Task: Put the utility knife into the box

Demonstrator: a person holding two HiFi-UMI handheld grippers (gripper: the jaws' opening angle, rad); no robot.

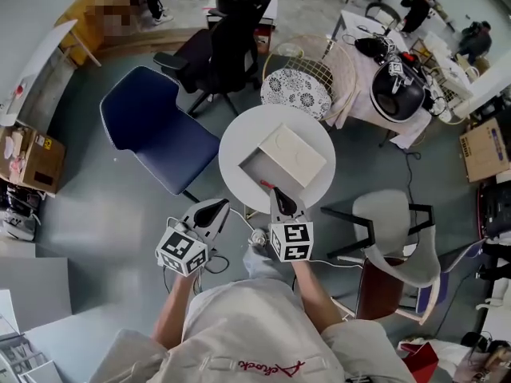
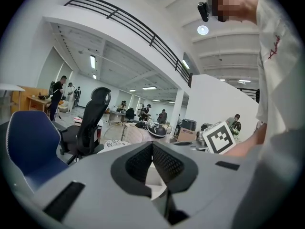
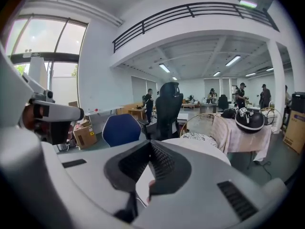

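Note:
A white box (image 1: 287, 156) lies open on the round white table (image 1: 231, 154). My right gripper (image 1: 275, 191) hovers over the table's near edge, just in front of the box. Its jaws are shut, and a red bit of the utility knife (image 1: 266, 184) shows at their tip. In the right gripper view the gripper (image 3: 150, 143) has its pads together, with a reddish sliver of the knife (image 3: 151, 185) below them. My left gripper (image 1: 222, 204) hangs beside the table's near left edge. In its own view the left gripper (image 2: 152, 144) is shut with nothing between the pads.
A blue chair (image 1: 152, 126) stands left of the table and a black office chair (image 1: 227, 42) behind it. A wire chair with a patterned cushion (image 1: 297, 90) is at the far side, a grey chair (image 1: 391, 230) at the right. A helmet (image 1: 397, 94) rests on a cloth-covered table.

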